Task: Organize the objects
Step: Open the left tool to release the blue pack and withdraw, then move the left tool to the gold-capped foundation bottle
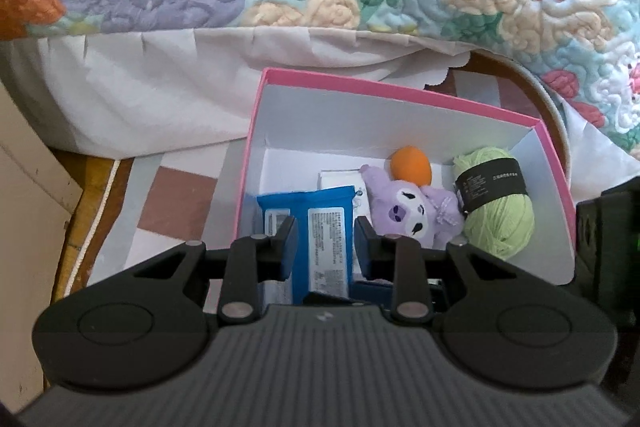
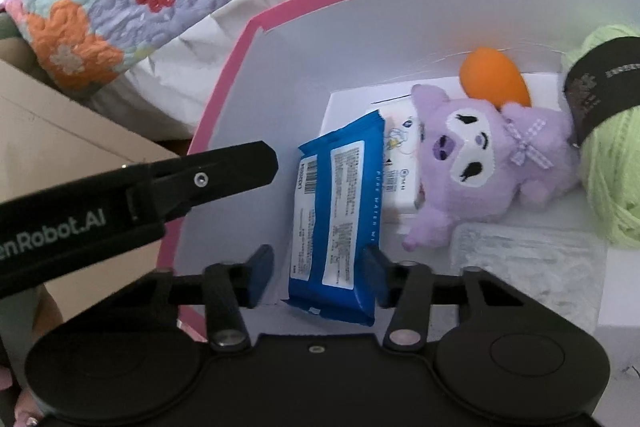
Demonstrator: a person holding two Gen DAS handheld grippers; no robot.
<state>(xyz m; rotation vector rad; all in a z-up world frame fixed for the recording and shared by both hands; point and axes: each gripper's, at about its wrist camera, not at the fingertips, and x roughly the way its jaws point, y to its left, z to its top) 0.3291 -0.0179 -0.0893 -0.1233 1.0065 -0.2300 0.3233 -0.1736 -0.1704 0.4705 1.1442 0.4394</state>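
The flat blue plastic wipes packet with white printed labels (image 2: 338, 223) lies on the floor of the pink-rimmed white cardboard box (image 2: 224, 83), against its left wall, and the right gripper (image 2: 318, 273) straddles the packet's near end. Its right finger touches the packet's edge while a gap shows on the left, so the jaws are not yet pressing — I read them as open around it. The left gripper (image 1: 325, 241) hovers above the same box; its jaws sit nearly closed, and though the blue packet shows between the fingers in the left wrist view, it appears to lie well below them, so nothing seems held. To do this step well, the right gripper should centre itself so both pads meet the long edges squarely, then squeeze gently — the soft packet will likely buckle. The packet's long axis runs from the gripper toward the far wall, leaning slightly right, barcode side up. A purple plush toy with a gingham bow (image 2: 488, 163) lies just beside it.
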